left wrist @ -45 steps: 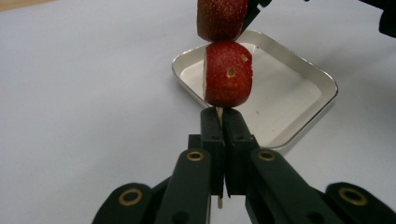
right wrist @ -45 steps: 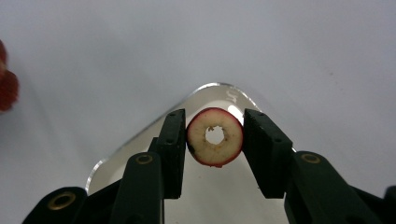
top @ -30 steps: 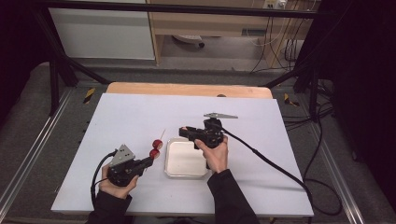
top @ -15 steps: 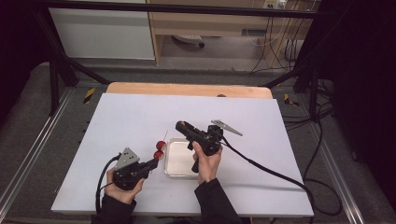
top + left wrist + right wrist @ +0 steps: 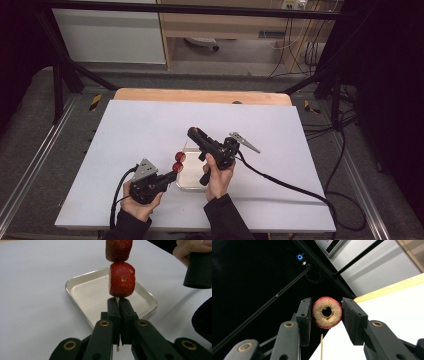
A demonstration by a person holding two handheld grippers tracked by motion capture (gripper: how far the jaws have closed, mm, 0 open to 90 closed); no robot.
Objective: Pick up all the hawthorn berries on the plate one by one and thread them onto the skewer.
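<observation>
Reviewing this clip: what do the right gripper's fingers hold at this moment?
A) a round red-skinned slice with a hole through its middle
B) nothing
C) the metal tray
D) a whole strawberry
A: in the right gripper view the right gripper has its fingers pressed on either side of a round red-skinned slice with a pale face and a hole through its middle.

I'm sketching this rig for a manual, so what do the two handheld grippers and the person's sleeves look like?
Both grippers are black. The left gripper carries a grey three-cornered plate on top, as does the right gripper, and a black cable trails from each. In the gripper views the jaws are flat black blocks on link arms with brass-coloured pivot rings. The sleeves are dark.
</observation>
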